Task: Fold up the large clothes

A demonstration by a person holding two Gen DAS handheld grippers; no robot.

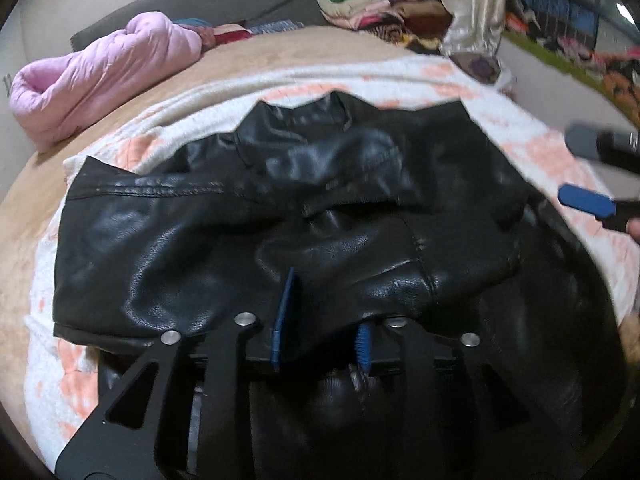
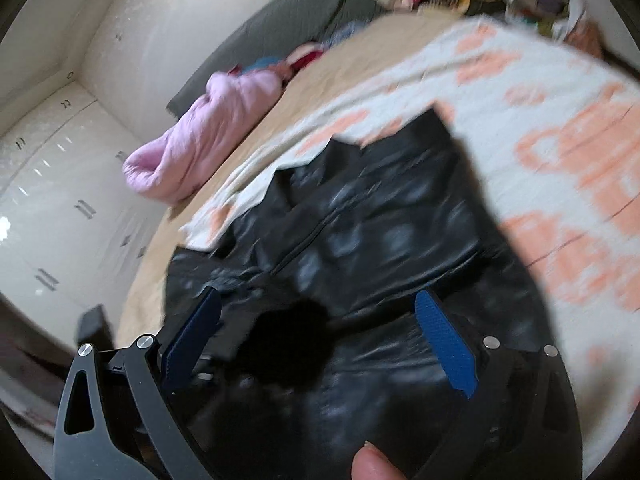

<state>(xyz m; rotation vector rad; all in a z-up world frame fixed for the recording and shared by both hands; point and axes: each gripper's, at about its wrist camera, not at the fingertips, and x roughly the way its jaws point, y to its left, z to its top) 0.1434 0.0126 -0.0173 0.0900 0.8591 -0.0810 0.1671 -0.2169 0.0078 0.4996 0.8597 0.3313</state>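
Observation:
A black leather jacket lies spread on a white blanket with orange shapes on the bed. My left gripper sits low at the jacket's near edge. Its blue pads stand a little apart, a fold of leather lies loosely between them, and the right pad is mostly covered by it. My right gripper hovers over the right half of the jacket, jaws wide open with nothing pinched. The same gripper shows at the right edge of the left wrist view. A fingertip shows at the bottom.
A pink padded coat lies bunched at the bed's far left on the tan sheet. Several folded clothes are piled at the back by a grey headboard. White cupboards stand left of the bed.

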